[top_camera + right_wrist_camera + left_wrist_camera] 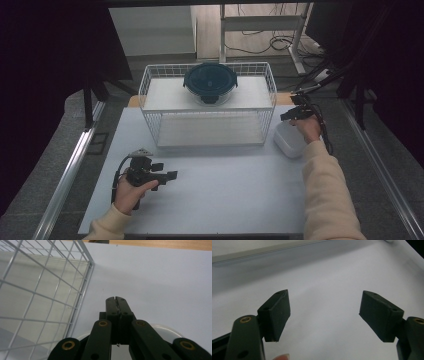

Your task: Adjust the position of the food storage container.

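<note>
Hovering with jaws pressed together over the white box (289,141) at the rack's (150,95) four o'clock corner, the right gripper (295,114) seems poised to nudge it — the left gripper (167,175), pads (277,315) apart, idles at seven o'clock.

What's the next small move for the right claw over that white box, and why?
Probably open the right claw first. Its jaws are pressed together with nothing between them, and it sits just above the white box beside the wire rack. Shut like that, it cannot straddle the box's rim. Once open, lowering onto an edge looks feasible. The left claw is open over bare table and seems idle.
</note>
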`<state>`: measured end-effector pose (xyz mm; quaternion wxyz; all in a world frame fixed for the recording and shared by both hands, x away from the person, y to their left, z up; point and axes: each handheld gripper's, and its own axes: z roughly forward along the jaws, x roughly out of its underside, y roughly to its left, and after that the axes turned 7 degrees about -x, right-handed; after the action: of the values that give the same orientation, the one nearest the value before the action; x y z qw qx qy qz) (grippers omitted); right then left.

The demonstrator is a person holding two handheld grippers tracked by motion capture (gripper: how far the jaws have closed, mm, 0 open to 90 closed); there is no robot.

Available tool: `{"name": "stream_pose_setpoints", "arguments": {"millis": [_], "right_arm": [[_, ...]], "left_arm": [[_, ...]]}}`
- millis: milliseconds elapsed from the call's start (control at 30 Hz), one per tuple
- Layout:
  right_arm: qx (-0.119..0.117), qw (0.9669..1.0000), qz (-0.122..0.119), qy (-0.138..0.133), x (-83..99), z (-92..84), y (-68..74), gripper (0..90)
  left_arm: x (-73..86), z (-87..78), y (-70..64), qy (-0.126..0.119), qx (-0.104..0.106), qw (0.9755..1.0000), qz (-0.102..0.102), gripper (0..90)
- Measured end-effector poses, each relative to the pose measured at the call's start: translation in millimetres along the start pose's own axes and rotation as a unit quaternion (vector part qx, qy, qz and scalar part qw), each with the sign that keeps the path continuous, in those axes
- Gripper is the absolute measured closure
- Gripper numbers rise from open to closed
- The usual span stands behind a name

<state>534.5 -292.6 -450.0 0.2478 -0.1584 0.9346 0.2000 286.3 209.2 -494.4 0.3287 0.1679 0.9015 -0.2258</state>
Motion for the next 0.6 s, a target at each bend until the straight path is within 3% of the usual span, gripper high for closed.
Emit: {"name": "stream_pose_setpoints", "arguments": {"millis": [133, 167, 367, 600], "right_arm": [[0.017, 0.9997, -0.005, 0.016, 1.8, -2.8, 4.2, 89.4], [0.027, 0.9990, -0.021, 0.031, 5.6, -5.9, 5.6, 89.4], [0.035, 0.9980, -0.029, 0.043, 20.2, -16.3, 9.0, 89.4], [0.016, 0.9992, -0.021, 0.031, 45.6, -30.9, 10.5, 89.5]], "left_arm": [[0.0, -0.4, -0.2, 0.000, 0.001, 1.0000, 0.000, 24.3], [0.1, -0.2, -0.6, 0.000, 0.002, 1.0000, 0.000, 24.3], [0.1, 0.8, -2.3, 0.002, 0.005, 1.0000, 0.003, 24.3], [0.1, -0.2, -4.8, 0.001, 0.009, 0.9999, 0.007, 24.3]]}}
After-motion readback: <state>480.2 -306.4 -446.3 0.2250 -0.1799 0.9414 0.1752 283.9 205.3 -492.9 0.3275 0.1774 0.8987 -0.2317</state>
